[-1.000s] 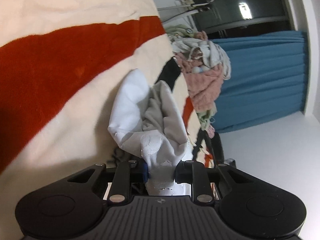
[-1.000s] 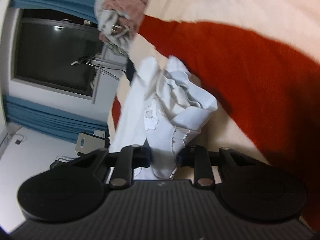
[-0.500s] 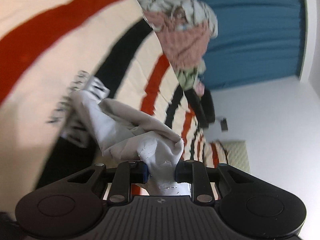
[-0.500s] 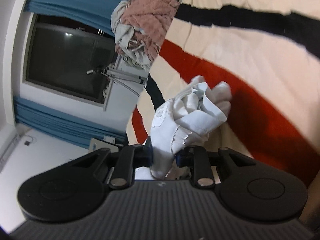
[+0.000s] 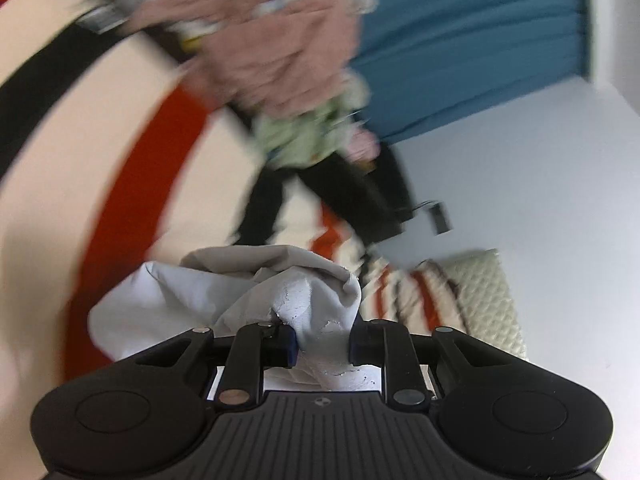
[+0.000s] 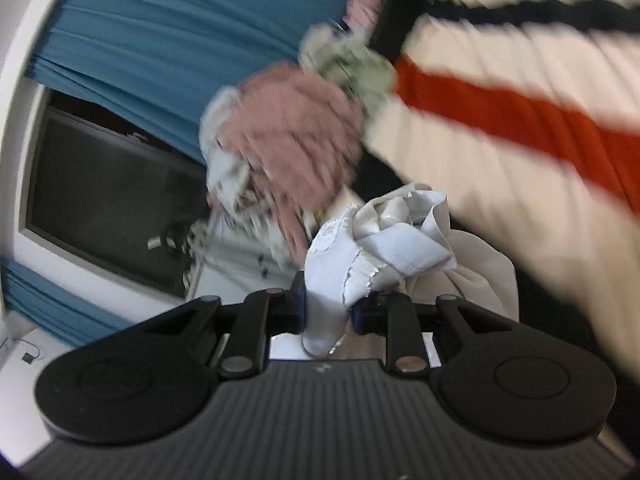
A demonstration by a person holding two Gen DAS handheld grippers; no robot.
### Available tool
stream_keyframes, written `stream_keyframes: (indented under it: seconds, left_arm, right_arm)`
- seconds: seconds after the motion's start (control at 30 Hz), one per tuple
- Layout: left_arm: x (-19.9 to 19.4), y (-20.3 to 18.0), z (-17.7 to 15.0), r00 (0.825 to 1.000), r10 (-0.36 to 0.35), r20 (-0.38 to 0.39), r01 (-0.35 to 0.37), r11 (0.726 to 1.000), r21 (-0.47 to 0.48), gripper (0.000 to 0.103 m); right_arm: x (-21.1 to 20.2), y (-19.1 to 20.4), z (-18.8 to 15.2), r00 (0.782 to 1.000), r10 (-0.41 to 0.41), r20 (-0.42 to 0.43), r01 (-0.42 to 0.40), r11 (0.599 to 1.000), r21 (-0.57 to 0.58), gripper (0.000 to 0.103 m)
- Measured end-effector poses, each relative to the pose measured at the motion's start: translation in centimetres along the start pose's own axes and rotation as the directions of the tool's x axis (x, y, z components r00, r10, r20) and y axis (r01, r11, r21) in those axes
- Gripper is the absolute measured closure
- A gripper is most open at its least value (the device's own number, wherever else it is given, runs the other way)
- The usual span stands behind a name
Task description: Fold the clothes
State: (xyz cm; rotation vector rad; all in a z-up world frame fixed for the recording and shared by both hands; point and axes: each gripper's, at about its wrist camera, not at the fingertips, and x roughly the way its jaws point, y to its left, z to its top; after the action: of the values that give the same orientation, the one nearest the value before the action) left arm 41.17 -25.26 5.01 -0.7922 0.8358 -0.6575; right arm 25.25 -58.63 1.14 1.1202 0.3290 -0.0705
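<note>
We held the white garment (image 5: pixel 240 300) bunched and crumpled, with no flat panel or clean crease showing, so we judged the folding barely begun: the cloth had to be spread and every fold was left to make. The left hand-held gripper (image 5: pixel 322 346) was pinched narrow on a lacy edge of the garment, and the right hand-held gripper (image 6: pixel 329 314) was likewise closed on another white bunch (image 6: pixel 376 256), the cloth carried above the striped blanket (image 5: pixel 100 168) on the bed, not lying on it as far as we could tell. Both views were blurred. A pile of clothes (image 5: pixel 272 48), pink and pale green, waited unfolded at the blanket's far edge by the blue curtain (image 5: pixel 472 40). The left view alone showed a quilted cream pillow (image 5: pixel 484 300) and a bare white wall; the right view alone showed a dark window (image 6: pixel 108 200) and what looked like a drying rack beneath the pile.
</note>
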Motion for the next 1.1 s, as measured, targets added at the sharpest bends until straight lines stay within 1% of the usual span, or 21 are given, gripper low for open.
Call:
stream_keyframes:
  seconds: [0.03,0.1,0.2,0.23,0.3,0.37,0.43,0.47,0.5,0.53,0.6,0.63,0.7,0.73,0.8,0.9,0.97,1.0,1.03,1.07,1.1]
  left_arm:
    - [1.6,-1.1,0.9,0.999,-0.017,0.027,0.015,0.998,0.058,0.080]
    - [4.2,-2.7,1.8,0.998,-0.018,0.065,0.007,0.984,0.178,0.080]
    - [8.0,-2.4,1.2,0.995,0.020,0.098,-0.047,0.958,0.282,0.080]
    - [9.1,-1.4,0.6,0.995,0.037,0.094,-0.064,0.953,0.295,0.080]
    - [11.4,1.6,-1.3,0.994,0.089,0.062,-0.104,0.946,0.307,0.081]
    - [12.4,5.7,-4.1,0.986,0.167,-0.002,-0.159,0.939,0.304,0.081]
    - [12.8,9.3,-6.5,0.971,0.230,-0.059,-0.203,0.934,0.295,0.081]
    - [12.6,10.4,-7.3,0.968,0.242,-0.071,-0.210,0.930,0.300,0.081]
    - [12.3,11.1,-7.9,0.965,0.249,-0.079,-0.214,0.927,0.310,0.080]
    - [11.9,11.1,-8.2,0.962,0.261,-0.085,-0.223,0.922,0.317,0.076]
    - [10.9,10.3,-8.2,0.954,0.287,-0.089,-0.243,0.910,0.335,0.077]
    - [10.4,9.7,-8.0,0.952,0.294,-0.084,-0.248,0.903,0.350,0.078]
    - [8.9,7.7,-7.4,0.949,0.309,-0.062,-0.260,0.879,0.398,0.078]
    - [7.9,6.6,-7.3,0.950,0.307,-0.051,-0.258,0.869,0.423,0.078]
    - [4.9,3.6,-7.2,0.957,0.289,-0.014,-0.249,0.847,0.469,0.077]
    - [-1.1,-0.4,-7.9,0.967,0.253,0.037,-0.234,0.817,0.527,0.071]
    - [-4.9,-3.1,-8.7,0.971,0.226,0.071,-0.227,0.797,0.560,0.064]
    - [-7.1,-4.5,-9.3,0.974,0.211,0.088,-0.223,0.787,0.575,0.056]
    - [-9.0,-5.6,-9.8,0.974,0.200,0.105,-0.222,0.777,0.588,0.049]
    - [-10.7,-6.5,-10.4,0.975,0.190,0.118,-0.223,0.768,0.600,0.044]
    - [-12.4,-7.4,-11.1,0.975,0.180,0.131,-0.223,0.758,0.613,0.035]
  right_arm:
    - [1.0,0.7,1.7,0.999,0.030,0.032,-0.028,0.999,-0.046,0.079]
    - [2.4,1.6,4.2,0.991,0.095,0.096,-0.077,0.982,-0.170,0.079]
    - [4.7,0.4,5.1,0.987,0.090,0.135,-0.048,0.957,-0.288,0.079]
    - [5.6,-0.6,5.1,0.988,0.077,0.135,-0.033,0.953,-0.300,0.079]
    - [7.1,-4.1,3.7,0.995,0.014,0.100,0.014,0.962,-0.273,0.079]
    - [8.4,-7.8,2.0,0.997,-0.061,0.053,0.072,0.969,-0.236,0.079]
    - [9.4,-11.6,-0.4,0.988,-0.155,-0.021,0.149,0.974,-0.173,0.079]
    - [9.5,-13.3,-1.5,0.979,-0.195,-0.060,0.186,0.973,-0.140,0.079]
    - [9.2,-14.4,-2.5,0.974,-0.214,-0.079,0.204,0.972,-0.113,0.079]
    - [8.8,-15.3,-3.4,0.971,-0.220,-0.090,0.213,0.973,-0.086,0.076]
    - [7.7,-15.5,-4.2,0.963,-0.244,-0.112,0.240,0.969,-0.052,0.073]
    - [6.9,-14.8,-4.4,0.961,-0.254,-0.114,0.248,0.967,-0.060,0.073]
    - [4.9,-12.2,-4.5,0.959,-0.264,-0.099,0.252,0.960,-0.119,0.073]
    - [3.9,-10.9,-4.6,0.959,-0.269,-0.091,0.254,0.956,-0.148,0.073]
    - [1.8,-8.4,-4.8,0.958,-0.278,-0.075,0.258,0.944,-0.205,0.073]
    - [-1.2,-4.5,-5.0,0.956,-0.289,-0.050,0.263,0.920,-0.290,0.073]
    - [-3.3,-2.0,-5.3,0.956,-0.291,-0.030,0.263,0.901,-0.345,0.072]
    - [-4.4,-0.9,-5.7,0.959,-0.282,-0.016,0.256,0.891,-0.374,0.071]
    - [-5.5,0.2,-6.1,0.962,-0.274,-0.002,0.250,0.881,-0.402,0.057]
    - [-6.6,1.4,-6.5,0.964,-0.265,0.012,0.244,0.869,-0.430,0.032]
    - [-7.7,2.5,-6.9,0.967,-0.255,0.026,0.238,0.857,-0.457,0.022]
